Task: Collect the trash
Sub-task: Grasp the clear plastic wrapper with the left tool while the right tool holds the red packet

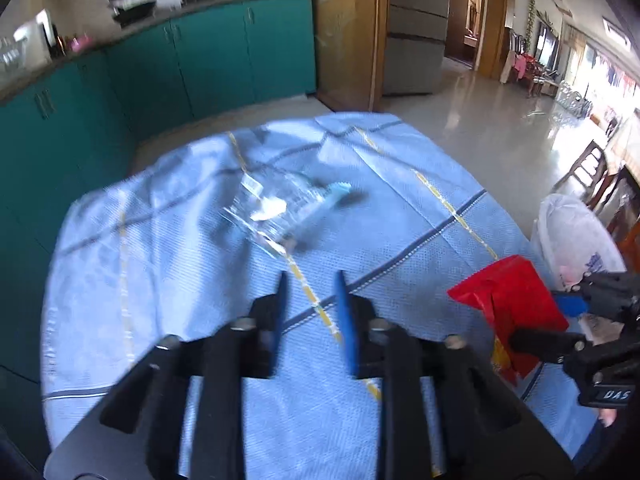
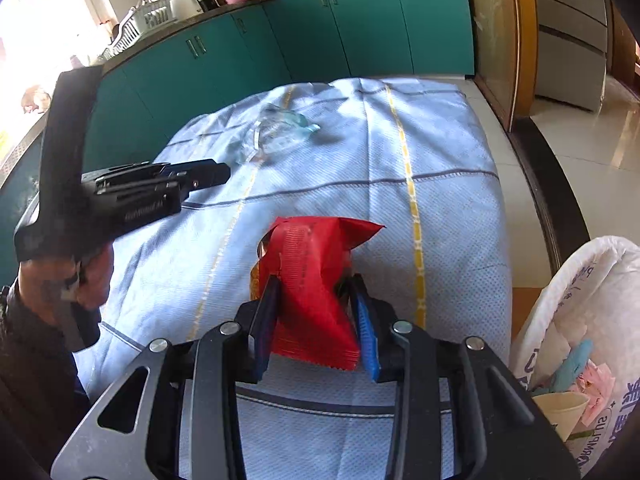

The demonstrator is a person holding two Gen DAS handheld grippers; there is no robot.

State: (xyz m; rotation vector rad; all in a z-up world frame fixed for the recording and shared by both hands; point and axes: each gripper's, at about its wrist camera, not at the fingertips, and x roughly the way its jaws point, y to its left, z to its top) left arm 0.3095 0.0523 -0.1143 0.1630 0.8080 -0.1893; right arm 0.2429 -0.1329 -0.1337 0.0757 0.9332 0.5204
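- Right gripper (image 2: 316,312) pinches the red snack wrapper (image 2: 316,280); the slick foil could slip before reaching the white trash bag (image 2: 580,320).
- Left gripper (image 1: 310,300), narrowly parted and empty, may miss the clear plastic wrapper (image 1: 276,208).

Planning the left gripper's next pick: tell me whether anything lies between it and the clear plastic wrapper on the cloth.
Nothing visible does. Only bare blue cloth lies between the left gripper and the clear plastic wrapper. The red packet sits off to the side, clamped in the right gripper.
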